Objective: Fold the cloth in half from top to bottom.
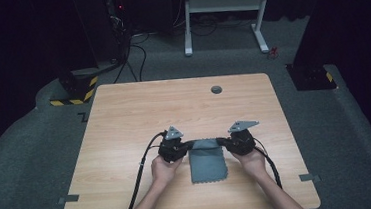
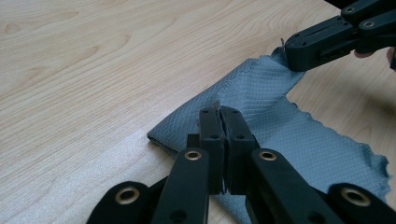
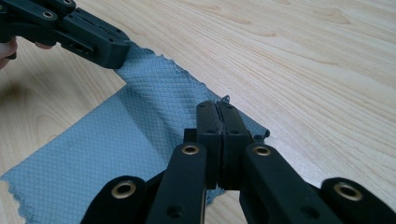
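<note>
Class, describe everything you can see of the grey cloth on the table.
The grey cloth is thin blue-grey fabric with a fine diamond weave and pinked, zigzag edges. It lies on the wooden table near the person's side, its far edge doubled over into a fold. The left tool pinches one far corner and the right tool the other, both shut on the cloth. The rest lies flat toward the person.

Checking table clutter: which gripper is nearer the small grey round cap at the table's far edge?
Right. The right gripper sits almost straight below the cap; the left gripper lies farther leftward. Both clamp the grey cloth.
</note>
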